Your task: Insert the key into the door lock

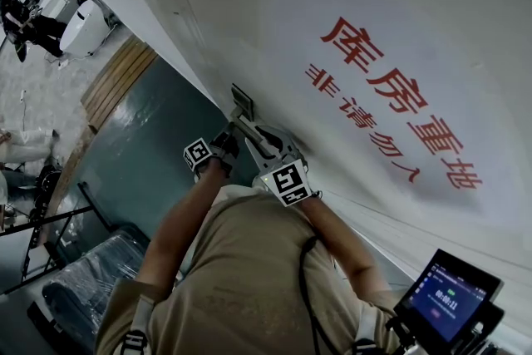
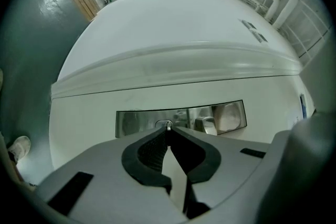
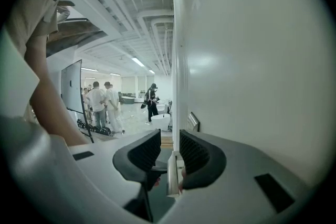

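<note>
The white door (image 1: 274, 21) carries red characters and a steel lock plate (image 1: 242, 106). In the left gripper view the plate (image 2: 231, 115) fills the middle, with its oval keyhole (image 2: 161, 124) right at my jaw tips. My left gripper (image 2: 168, 130) is shut on a small silver key (image 2: 168, 125), whose tip sits at the keyhole. In the head view the left gripper (image 1: 230, 135) points at the plate. My right gripper (image 1: 264, 135) lies along the door beside the handle lever (image 1: 248, 127). Its jaws (image 3: 170, 152) stand apart; a pale bar shows low between them, unpressed.
A teal floor (image 1: 150, 145) runs along the door, with wooden boards (image 1: 116, 79) and a white pod-shaped seat (image 1: 83, 27) beyond. A black cart (image 1: 75, 295) stands at the lower left. A tablet screen (image 1: 449, 295) hangs at my right side. Several people (image 3: 102, 105) stand far down the hall.
</note>
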Demonstrator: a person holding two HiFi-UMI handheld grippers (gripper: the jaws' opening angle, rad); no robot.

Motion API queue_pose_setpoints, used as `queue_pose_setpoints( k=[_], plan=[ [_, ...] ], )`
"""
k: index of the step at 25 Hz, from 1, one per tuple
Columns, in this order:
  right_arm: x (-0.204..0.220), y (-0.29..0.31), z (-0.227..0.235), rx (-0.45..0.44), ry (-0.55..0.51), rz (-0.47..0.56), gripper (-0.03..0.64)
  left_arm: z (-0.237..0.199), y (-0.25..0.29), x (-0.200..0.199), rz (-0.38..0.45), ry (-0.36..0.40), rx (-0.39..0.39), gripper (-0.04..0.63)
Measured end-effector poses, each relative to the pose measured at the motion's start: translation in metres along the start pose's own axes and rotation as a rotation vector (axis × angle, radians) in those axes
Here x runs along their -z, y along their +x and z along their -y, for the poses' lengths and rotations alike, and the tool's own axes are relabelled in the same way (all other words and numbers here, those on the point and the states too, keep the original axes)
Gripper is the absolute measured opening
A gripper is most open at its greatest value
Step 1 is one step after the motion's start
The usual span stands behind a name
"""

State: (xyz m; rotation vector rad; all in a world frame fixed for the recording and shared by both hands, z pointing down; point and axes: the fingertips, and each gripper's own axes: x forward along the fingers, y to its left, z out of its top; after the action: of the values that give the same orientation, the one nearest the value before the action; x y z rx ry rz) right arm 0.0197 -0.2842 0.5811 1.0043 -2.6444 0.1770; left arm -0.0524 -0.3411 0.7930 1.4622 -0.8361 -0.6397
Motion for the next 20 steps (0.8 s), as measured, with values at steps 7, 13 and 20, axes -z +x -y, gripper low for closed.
queue_pose_setpoints(
  k=[7, 13, 20],
  plan=[
    [0.0002, 0.0021, 0.0036, 0.019, 0.005, -0.007, 0.117, 0.0015, 0.0007, 0.0041, -0.011, -0.006, 0.002, 0.032],
    [0.0016, 0.0046, 0.0003, 0.018, 0.005, -0.020, 0.118, -0.0011, 0.0023, 0.0019, -0.025, -0.002, -0.010, 0.032],
    [0.0073, 0.0053, -0.0030, 0.012, 0.006, -0.036, 0.118, -0.0033, 0.0030, 0.0033, -0.012, -0.017, 0.002, 0.032]
  ],
)
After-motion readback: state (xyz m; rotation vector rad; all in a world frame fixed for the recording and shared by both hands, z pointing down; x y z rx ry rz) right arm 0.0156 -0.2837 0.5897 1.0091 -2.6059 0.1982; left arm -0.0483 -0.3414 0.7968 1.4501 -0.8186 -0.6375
